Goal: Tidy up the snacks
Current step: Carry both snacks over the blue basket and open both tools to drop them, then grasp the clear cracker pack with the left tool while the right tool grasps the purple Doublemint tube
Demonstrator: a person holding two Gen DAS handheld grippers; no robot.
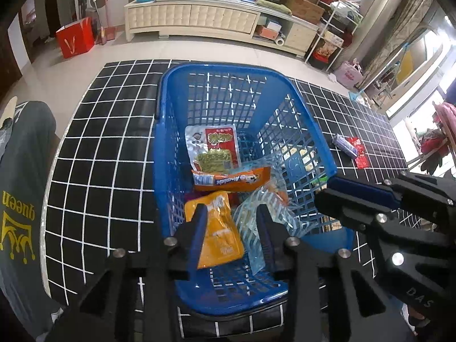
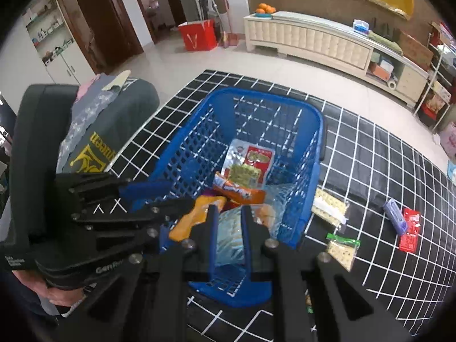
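In the blue basket (image 1: 302,119) on the gridded cloth (image 1: 94,148): several snack packets (image 1: 219,148). Left gripper (image 1: 232,233) and right gripper (image 2: 229,228) above it, both parted, holding nothing. Outstanding beside the basket: cracker packs (image 2: 330,206), purple bar (image 2: 394,219), red packet (image 2: 410,229).
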